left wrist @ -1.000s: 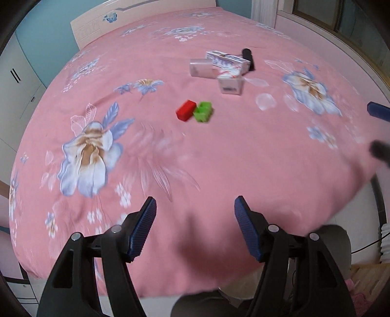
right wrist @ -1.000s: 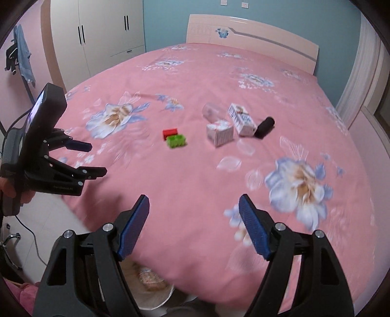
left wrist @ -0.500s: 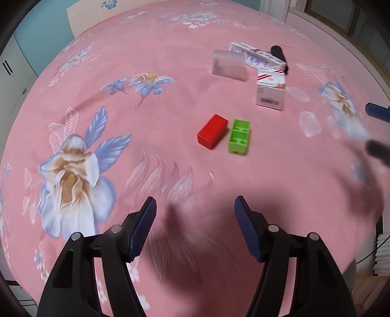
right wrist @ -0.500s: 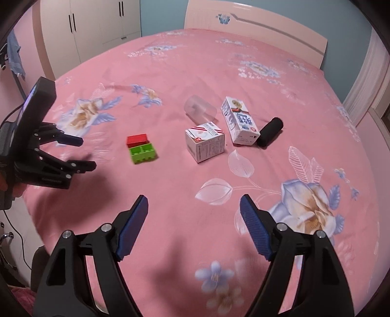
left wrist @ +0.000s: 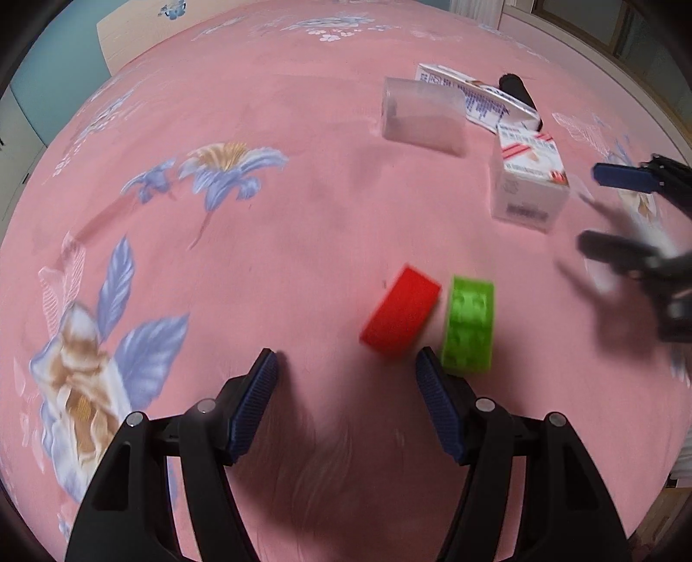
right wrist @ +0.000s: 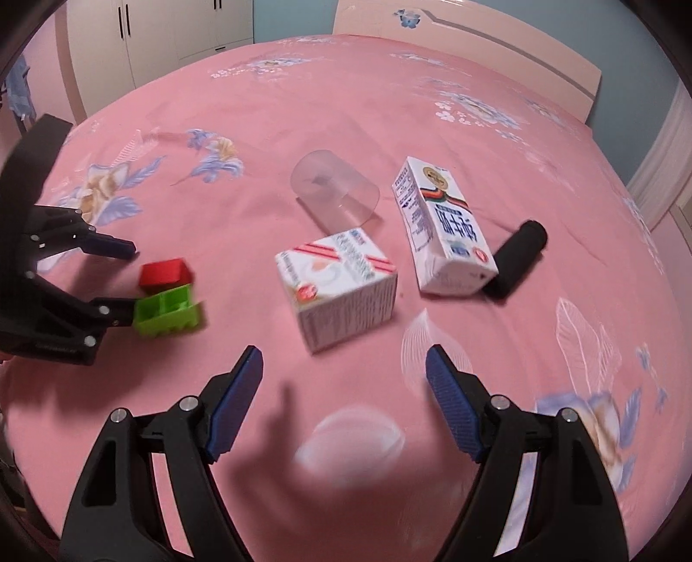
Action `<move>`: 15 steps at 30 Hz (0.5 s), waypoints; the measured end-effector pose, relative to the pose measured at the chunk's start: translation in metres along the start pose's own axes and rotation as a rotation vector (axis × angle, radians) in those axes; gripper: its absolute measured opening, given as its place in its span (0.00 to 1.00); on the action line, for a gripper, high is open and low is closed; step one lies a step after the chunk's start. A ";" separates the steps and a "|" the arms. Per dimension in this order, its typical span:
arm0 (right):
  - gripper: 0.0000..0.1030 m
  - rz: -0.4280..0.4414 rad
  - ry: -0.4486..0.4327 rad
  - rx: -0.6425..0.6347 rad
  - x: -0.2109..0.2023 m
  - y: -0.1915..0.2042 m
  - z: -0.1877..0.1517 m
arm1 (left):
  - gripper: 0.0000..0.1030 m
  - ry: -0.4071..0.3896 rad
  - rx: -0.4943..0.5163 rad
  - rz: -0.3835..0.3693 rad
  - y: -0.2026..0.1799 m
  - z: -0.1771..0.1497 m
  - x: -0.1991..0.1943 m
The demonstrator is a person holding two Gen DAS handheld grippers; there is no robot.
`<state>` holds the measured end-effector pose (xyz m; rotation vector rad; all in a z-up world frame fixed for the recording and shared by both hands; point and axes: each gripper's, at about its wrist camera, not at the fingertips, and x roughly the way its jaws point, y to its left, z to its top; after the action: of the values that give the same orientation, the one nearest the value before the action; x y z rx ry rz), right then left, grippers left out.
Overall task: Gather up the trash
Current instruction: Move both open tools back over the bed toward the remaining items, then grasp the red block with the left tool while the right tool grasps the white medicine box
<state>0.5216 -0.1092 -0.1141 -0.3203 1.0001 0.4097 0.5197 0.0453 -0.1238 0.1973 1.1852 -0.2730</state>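
On the pink flowered bedspread (left wrist: 259,259) lie a red block (left wrist: 400,317) and a green block (left wrist: 469,330) side by side. My left gripper (left wrist: 346,374) hovers open just short of them, nothing between its fingers. In the right wrist view a small white carton (right wrist: 339,285) lies just ahead of my open right gripper (right wrist: 344,367), apart from it. Beyond it lie a clear plastic cup (right wrist: 335,194) on its side, a tall milk carton (right wrist: 441,227) and a black cylinder (right wrist: 517,257). The left gripper (right wrist: 129,281) shows there beside the red block (right wrist: 164,272) and green block (right wrist: 168,313).
A pale headboard (right wrist: 475,39) closes the far end of the bed. White wardrobes (right wrist: 160,34) stand at the back left. The other gripper (left wrist: 605,212) shows blurred at the left wrist view's right edge, near the small carton (left wrist: 527,183).
Both grippers have come down and forward over the bed. The blocks now sit right at the left fingertips, and the small carton lies close before the right ones. Both stayed open.
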 end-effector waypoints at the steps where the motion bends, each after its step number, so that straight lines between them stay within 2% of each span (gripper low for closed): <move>1: 0.75 0.012 0.002 -0.003 0.005 -0.001 0.004 | 0.67 -0.001 -0.004 -0.008 0.001 0.003 0.002; 5: 0.75 0.026 0.001 -0.015 0.019 -0.005 0.017 | 0.67 -0.010 0.015 -0.035 -0.005 0.011 0.007; 7: 0.75 0.042 0.009 -0.020 0.028 -0.005 0.024 | 0.62 -0.015 0.030 -0.035 -0.010 0.013 0.009; 9: 0.75 0.048 0.006 -0.024 0.033 -0.004 0.028 | 0.54 -0.019 0.033 -0.046 -0.012 0.016 0.012; 12: 0.74 0.058 0.008 -0.038 0.040 -0.001 0.034 | 0.35 -0.020 0.026 -0.066 -0.014 0.019 0.013; 13: 0.71 0.058 0.012 -0.039 0.043 -0.001 0.035 | 0.26 -0.019 0.020 -0.075 -0.013 0.020 0.012; 14: 0.63 0.063 0.018 -0.042 0.046 0.000 0.036 | 0.22 -0.016 0.017 -0.079 -0.014 0.020 0.012; 15: 0.63 0.064 0.021 -0.042 0.047 0.001 0.035 | 0.22 -0.014 0.020 -0.077 -0.015 0.019 0.011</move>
<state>0.5698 -0.0838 -0.1369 -0.3314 1.0255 0.4864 0.5354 0.0244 -0.1272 0.1670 1.1781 -0.3527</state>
